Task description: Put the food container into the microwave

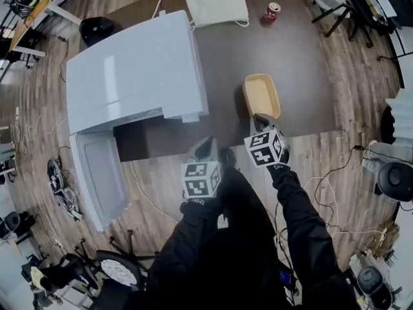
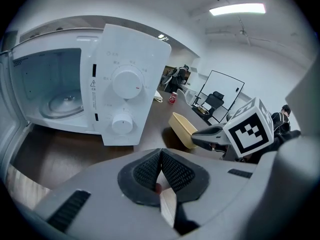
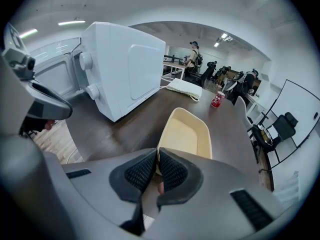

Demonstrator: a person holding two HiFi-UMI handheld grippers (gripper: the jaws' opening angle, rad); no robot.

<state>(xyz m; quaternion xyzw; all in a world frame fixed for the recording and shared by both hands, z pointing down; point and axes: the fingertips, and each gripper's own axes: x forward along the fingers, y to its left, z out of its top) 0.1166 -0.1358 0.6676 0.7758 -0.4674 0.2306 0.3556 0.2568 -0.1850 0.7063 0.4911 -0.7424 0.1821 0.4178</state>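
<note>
The shallow yellow food container [image 1: 261, 94] [image 3: 186, 134] [image 2: 181, 127] lies on the dark table [image 1: 290, 57], to the right of the white microwave [image 1: 132, 70] [image 3: 125, 69]. The microwave door [image 1: 97, 173] hangs open toward the front left, showing the cavity with its glass turntable [image 2: 62, 104]. My right gripper [image 1: 259, 117] [image 3: 157, 156] is at the container's near end, its pads shut on the near rim. My left gripper [image 1: 208, 144] [image 2: 161, 156] hovers over the table's front edge in front of the control panel [image 2: 127, 99], shut with nothing in it.
A red can [image 1: 272, 11] [image 3: 216, 99] and a white folded cloth [image 1: 215, 2] [image 3: 184, 89] sit at the table's far side. Cables trail over the wooden floor [image 1: 155, 199]. Office chairs [image 1: 332, 2] and desks stand around the room, with people at the back.
</note>
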